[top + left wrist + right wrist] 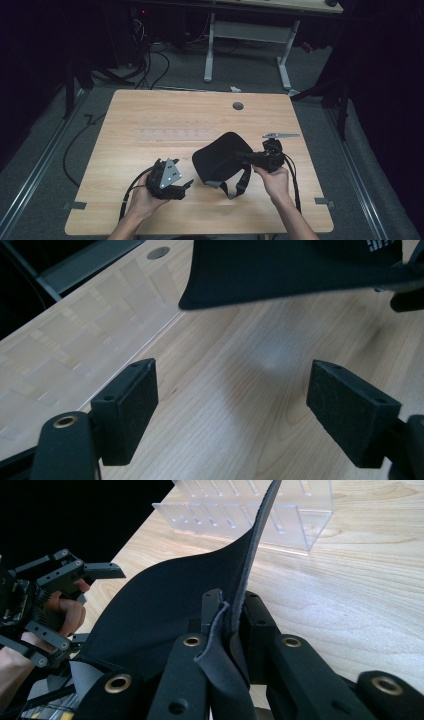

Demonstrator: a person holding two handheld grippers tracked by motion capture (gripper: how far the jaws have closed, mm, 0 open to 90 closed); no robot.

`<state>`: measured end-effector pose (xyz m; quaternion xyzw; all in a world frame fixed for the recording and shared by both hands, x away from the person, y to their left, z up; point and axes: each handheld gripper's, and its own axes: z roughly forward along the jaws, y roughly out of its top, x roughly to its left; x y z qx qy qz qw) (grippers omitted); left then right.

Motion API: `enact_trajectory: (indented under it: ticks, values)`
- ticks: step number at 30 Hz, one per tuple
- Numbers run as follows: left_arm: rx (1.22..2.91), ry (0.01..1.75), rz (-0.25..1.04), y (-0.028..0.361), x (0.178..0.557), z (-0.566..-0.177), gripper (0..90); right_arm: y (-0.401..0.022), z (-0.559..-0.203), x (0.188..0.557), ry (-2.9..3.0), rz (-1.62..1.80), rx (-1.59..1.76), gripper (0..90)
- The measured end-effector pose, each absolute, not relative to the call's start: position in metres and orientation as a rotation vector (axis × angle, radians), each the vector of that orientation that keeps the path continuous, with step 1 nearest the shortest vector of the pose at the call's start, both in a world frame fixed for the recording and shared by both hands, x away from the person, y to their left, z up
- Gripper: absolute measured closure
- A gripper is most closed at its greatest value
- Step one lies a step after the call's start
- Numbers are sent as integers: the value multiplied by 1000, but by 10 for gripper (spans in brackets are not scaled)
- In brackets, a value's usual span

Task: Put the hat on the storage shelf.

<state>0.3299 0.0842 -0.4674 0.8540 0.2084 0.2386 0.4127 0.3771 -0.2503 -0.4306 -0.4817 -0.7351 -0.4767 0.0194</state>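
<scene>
A soft black fabric pad (220, 156) with straps hanging from its near side is held up over the middle of the wooden table (150, 110). My right gripper (246, 157) is shut on the pad's right edge. In the right gripper view the fabric (170, 600) is pinched upright between the two jaws of my right gripper (231, 611). My left gripper (187, 184) is just left of the pad, apart from it, and open. In the left gripper view nothing lies between the pads (127, 405) of my left gripper (235, 390), and the black fabric (280, 270) hangs ahead above the wood.
A clear plastic organiser tray (175, 134) lies flat on the table beyond the pad, and the same clear tray (250, 510) stands behind the fabric in the right gripper view. A round cable hole (238, 106) is near the far edge. A second desk (250, 30) stands behind.
</scene>
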Motion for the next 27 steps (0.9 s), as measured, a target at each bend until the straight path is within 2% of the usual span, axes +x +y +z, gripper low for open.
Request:
enact_trajectory:
  ticks: [18,25,27]
  values:
    - [2156,415,606,65,330,-458,209,-228,-432,385,-2289,-1382,-1436,830]
    - [2154,377,605,64,329,-457,301,-225,-432,387,-2260,-1380,-1433,828]
    - [2155,372,602,64,329,-458,362,-224,-433,388,-2250,-1376,-1425,828]
